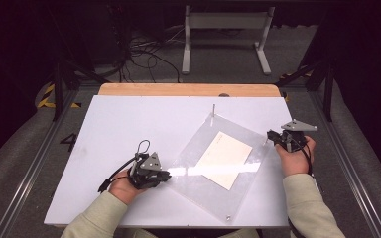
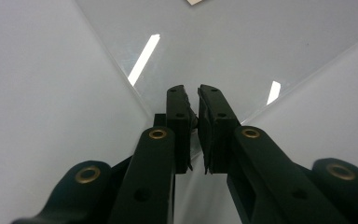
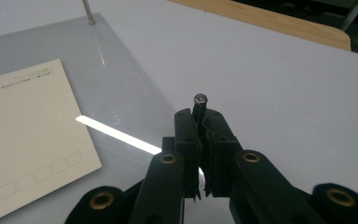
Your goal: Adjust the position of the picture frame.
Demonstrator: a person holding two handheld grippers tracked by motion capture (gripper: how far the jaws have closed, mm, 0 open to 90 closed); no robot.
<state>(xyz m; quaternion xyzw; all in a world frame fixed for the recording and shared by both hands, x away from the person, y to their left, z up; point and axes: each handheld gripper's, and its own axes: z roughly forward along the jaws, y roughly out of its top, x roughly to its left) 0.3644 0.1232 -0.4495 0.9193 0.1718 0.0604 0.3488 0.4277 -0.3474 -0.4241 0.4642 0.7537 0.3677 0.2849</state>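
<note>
Black left gripper (image 2: 192, 95) is pinching, apparently, the near-left corner post of the clear, stiff, slippery acrylic sheet (image 1: 238, 130); right gripper (image 3: 200, 116) is clamping its right-corner metal post (image 3: 200, 100).

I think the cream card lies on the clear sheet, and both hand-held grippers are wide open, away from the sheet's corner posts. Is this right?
Not quite. The cream card does lie on the clear sheet, but the grippers are not wide open. The right gripper view shows the right hand-held gripper shut on a corner post, and the left gripper view shows the left hand-held gripper closed at the sheet's corner.
</note>
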